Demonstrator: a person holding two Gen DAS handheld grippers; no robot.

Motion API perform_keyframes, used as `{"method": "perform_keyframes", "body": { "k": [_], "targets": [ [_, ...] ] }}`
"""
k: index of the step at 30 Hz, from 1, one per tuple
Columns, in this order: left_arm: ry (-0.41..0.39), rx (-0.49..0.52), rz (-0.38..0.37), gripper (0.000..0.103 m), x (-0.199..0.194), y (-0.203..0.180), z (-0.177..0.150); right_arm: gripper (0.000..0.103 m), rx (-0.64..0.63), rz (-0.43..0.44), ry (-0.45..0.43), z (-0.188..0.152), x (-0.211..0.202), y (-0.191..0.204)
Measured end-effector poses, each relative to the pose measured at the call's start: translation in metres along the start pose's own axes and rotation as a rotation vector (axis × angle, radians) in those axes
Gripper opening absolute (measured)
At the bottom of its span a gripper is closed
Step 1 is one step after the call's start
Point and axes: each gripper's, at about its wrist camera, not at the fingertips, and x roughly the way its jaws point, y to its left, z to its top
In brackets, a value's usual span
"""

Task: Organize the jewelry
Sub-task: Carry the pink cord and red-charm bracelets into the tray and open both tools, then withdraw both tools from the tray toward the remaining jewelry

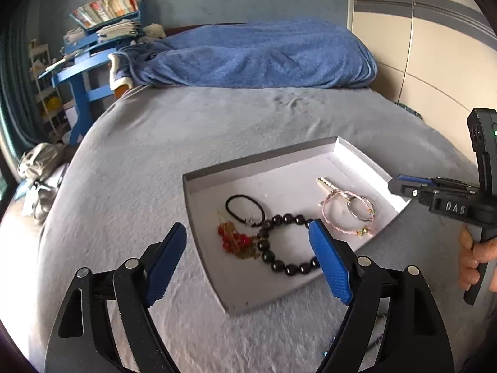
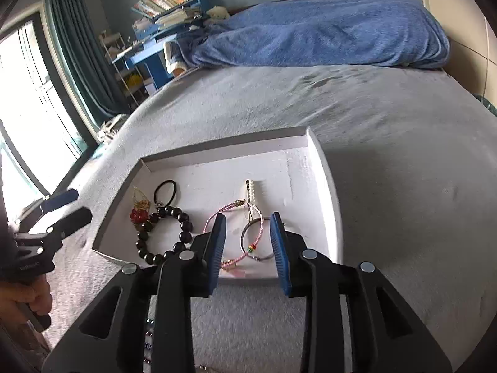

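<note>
A shallow white tray (image 1: 273, 171) (image 2: 323, 168) lies on the grey bed. In it are a black bead bracelet (image 1: 279, 242) (image 2: 164, 236), a black hair tie (image 1: 245, 209) (image 2: 165, 190), a red and gold ornament (image 1: 236, 241) (image 2: 139, 209), a pink cord bracelet (image 1: 348, 214) (image 2: 236, 211), a silver bangle (image 1: 360, 208) (image 2: 257, 242) and a pearl clip (image 1: 326, 183) (image 2: 251, 192). My left gripper (image 1: 248, 245) is open above the tray's near left side. My right gripper (image 2: 248, 242) is open over the bangle and pink bracelet, empty; it also shows in the left wrist view (image 1: 400, 185).
The grey bed cover (image 1: 186, 130) spreads around the tray. A blue blanket (image 1: 254, 52) lies at the far end. A blue shelf with books (image 1: 102, 25) stands at the far left, with a window and curtain (image 2: 62, 46) to the left. A wardrobe (image 1: 419, 31) is at the right.
</note>
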Motion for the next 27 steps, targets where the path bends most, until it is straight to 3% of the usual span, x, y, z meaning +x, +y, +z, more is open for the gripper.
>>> {"method": "perform_keyframes", "body": {
  "k": [11, 18, 27],
  "targets": [
    [0.005, 0.018, -0.067, 0.082, -0.038, -0.024, -0.043, 0.034, 0.119, -0.028, -0.044, -0.031, -0.05, -0.028],
    [0.023, 0.063, -0.099, 0.082, -0.042, -0.044, -0.058, 0.034, 0.08, -0.038, -0.026, -0.059, -0.072, -0.018],
    [0.057, 0.053, -0.101, 0.082, -0.044, -0.048, -0.075, 0.034, 0.017, -0.039, 0.02, -0.092, -0.07, 0.001]
  ]
}}
